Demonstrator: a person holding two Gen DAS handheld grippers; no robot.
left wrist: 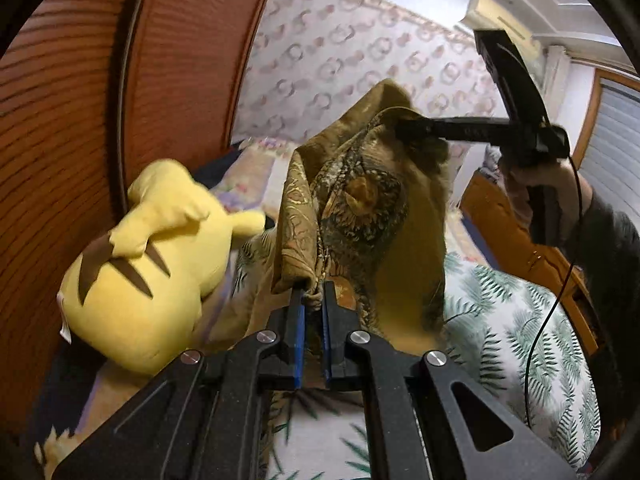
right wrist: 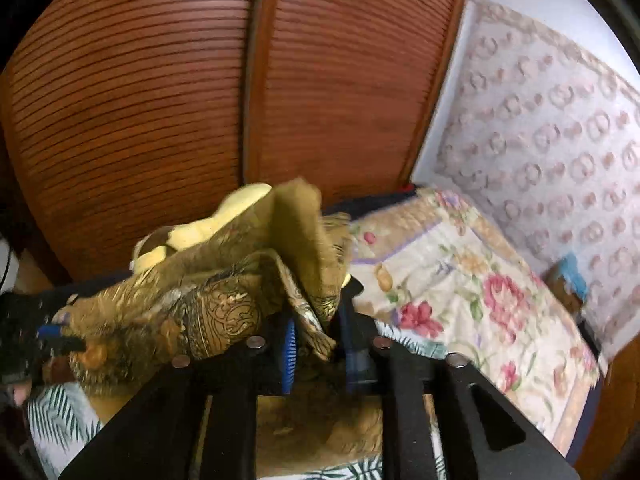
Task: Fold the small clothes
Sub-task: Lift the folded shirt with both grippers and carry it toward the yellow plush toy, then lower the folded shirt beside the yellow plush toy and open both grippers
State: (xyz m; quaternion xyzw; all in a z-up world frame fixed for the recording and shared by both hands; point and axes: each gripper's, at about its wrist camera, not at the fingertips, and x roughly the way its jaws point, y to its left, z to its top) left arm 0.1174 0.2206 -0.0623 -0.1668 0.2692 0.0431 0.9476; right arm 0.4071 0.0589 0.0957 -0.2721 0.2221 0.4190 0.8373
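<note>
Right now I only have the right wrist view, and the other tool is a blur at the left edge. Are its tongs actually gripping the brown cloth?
Observer: Yes. The left wrist view shows the left tongs shut on a bunched corner of the brown patterned cloth.
Operator: And the yellow thing half hidden behind the cloth?
Observer: It is a yellow plush toy. In that view it lies left of the cloth, beside the wooden louvred door.

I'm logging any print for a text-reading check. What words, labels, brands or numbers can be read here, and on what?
None can be read.
Yellow plush toy: white tag at its edge, too small and blurred to show print.
Brown patterned cloth: ornament only, no letters.
Wallpaper: ring motifs, no text.
Air conditioner: no legible brand.
</note>
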